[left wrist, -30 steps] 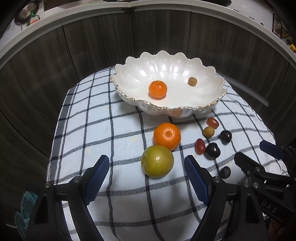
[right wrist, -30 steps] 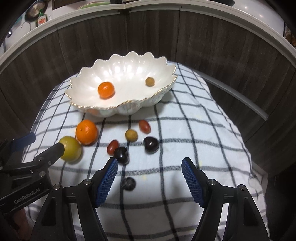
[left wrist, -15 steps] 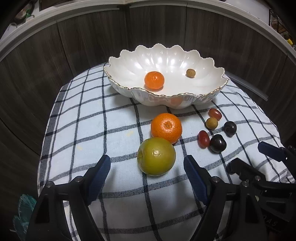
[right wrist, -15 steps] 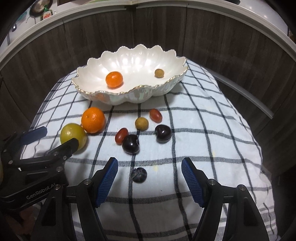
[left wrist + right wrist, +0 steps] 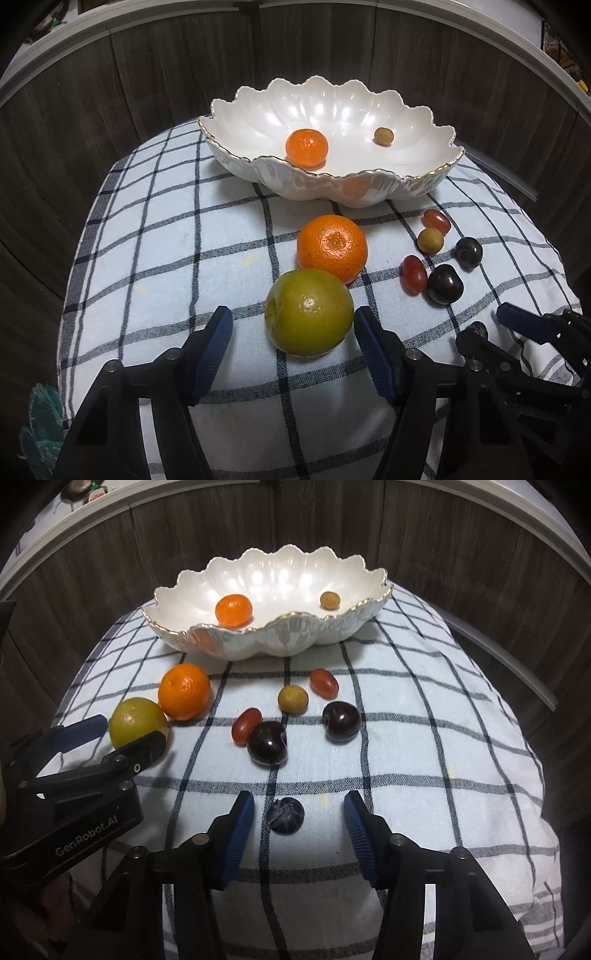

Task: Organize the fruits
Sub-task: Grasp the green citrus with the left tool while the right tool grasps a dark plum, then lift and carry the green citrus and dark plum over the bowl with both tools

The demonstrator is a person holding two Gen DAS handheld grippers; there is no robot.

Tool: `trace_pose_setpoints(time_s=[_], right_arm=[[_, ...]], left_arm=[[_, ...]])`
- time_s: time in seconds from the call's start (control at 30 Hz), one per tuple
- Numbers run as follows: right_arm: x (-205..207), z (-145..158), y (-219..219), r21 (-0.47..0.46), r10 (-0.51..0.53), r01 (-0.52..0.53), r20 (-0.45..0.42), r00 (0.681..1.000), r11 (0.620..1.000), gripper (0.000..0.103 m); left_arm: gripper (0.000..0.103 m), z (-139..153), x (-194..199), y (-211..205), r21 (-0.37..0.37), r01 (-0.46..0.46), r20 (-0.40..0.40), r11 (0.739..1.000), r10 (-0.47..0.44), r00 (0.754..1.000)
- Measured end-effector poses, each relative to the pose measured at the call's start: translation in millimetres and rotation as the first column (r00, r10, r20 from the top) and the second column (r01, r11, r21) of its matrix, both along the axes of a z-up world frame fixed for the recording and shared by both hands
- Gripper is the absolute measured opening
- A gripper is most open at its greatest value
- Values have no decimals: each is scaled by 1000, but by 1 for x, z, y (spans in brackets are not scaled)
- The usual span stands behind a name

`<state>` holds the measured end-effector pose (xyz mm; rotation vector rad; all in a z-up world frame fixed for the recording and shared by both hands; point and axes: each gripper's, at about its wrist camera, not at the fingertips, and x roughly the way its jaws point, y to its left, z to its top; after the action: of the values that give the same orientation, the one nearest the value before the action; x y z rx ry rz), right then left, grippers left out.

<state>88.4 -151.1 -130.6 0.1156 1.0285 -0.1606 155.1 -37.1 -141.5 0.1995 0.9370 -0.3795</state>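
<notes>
Both hand-held grippers have come down with jaws closing: the left hand-held gripper (image 5: 291,343) straddles the round green-yellow citrus fruit (image 5: 308,312) mid-surface, the right hand-held gripper (image 5: 299,825) brackets the small dark blueberry (image 5: 285,816) nearer the front edge. Neither fruit is pinched yet. Both look bound for the scalloped white bowl (image 5: 436,177) at the far edge.

We count one bowl (image 5: 280,638) with two fruits in it: one small orange (image 5: 233,610) and one small tan fruit (image 5: 330,600). Outside the bowl we count eight fruits: one orange (image 5: 184,691), one green fruit (image 5: 137,722), two red grape tomatoes (image 5: 324,682) (image 5: 246,725), one tan fruit (image 5: 293,698), two dark cherries (image 5: 341,720) (image 5: 267,743), and one blueberry (image 5: 285,815). We count one checked cloth (image 5: 424,738) and two grippers, one (image 5: 291,350) in the lower middle of the left view, one (image 5: 299,834) in the lower middle of the right view.
</notes>
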Motion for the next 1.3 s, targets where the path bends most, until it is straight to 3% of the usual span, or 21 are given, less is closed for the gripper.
trace_pose_setpoints(time_s=[0.13, 0.2, 0.3, 0.43, 1.3], right_arm=[[1, -6, 1, 8, 11, -11, -19, 1000, 1000, 42], [1, -6, 3, -1, 20, -20, -13, 1000, 1000, 42], [1, -6, 4, -5, 28, -28, -7, 1000, 1000, 32], [1, -6, 6, -1, 42, -42, -3, 999, 999, 24], [1, 11, -5, 31, 22, -23, 37, 999, 999, 24]], left_arm=[[62, -7, 2, -2, 1, -1, -16, 1000, 1, 1000], [54, -10, 4, -2, -3, -2, -27, 1000, 1, 1000], [47, -11, 4, -2, -16, 4, -32, 1000, -4, 999], [47, -11, 3, -4, -14, 1, -31, 1000, -2, 1000], [46, 16, -17, 1, -21, -40, 3, 999, 40, 999]])
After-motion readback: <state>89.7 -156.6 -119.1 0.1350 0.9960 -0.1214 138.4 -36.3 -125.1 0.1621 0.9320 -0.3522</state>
